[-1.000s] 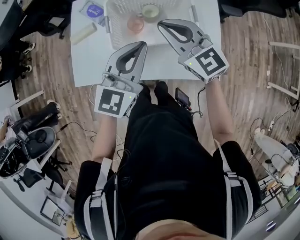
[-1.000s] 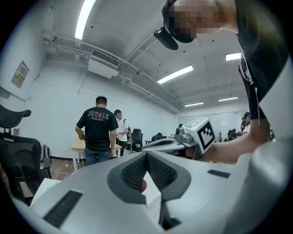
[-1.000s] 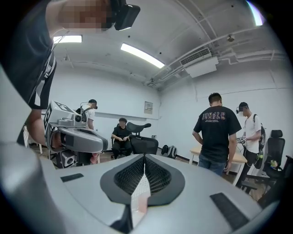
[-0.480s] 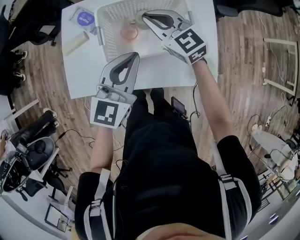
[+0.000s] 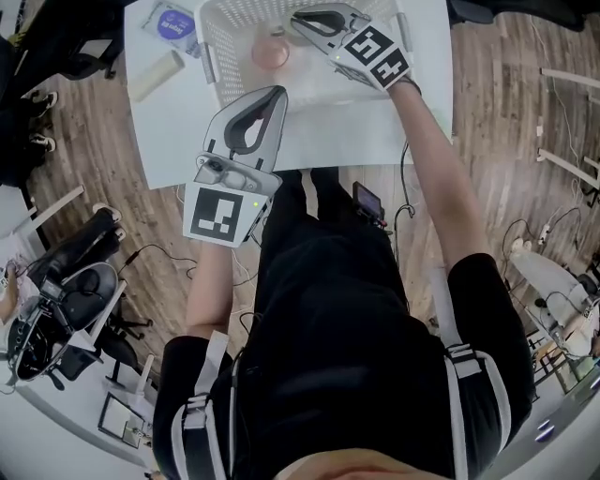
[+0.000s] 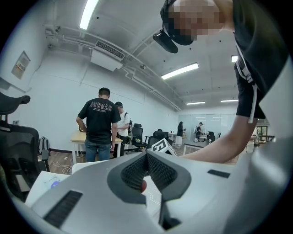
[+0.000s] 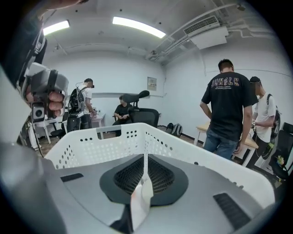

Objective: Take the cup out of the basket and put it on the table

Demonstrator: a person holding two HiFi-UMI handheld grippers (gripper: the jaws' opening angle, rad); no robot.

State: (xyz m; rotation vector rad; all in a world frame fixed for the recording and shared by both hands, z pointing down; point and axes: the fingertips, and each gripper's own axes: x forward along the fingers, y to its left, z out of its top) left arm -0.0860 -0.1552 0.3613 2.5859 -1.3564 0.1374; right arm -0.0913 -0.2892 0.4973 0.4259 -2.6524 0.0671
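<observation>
Basket [image 5: 216,58] far rim off-frame

Head view: lit brightly and evenly from above; table [image 5: 183,108] washed near white; only soft shadows cast; floor [image 5: 506,94] bent by wide-angle distortion, most at 3 and 9 o'clock.
Left gripper view: ceiling lights [image 6: 87,13] blown out at 11 and 1 o'clock; frame ringed by black vignette; near foreground rendered soft.
Right gripper view: light strips [image 7: 137,26] glared at 11 and 12 o'clock; edges darkened and bowed; foreground blurred, background kept sharp.
</observation>
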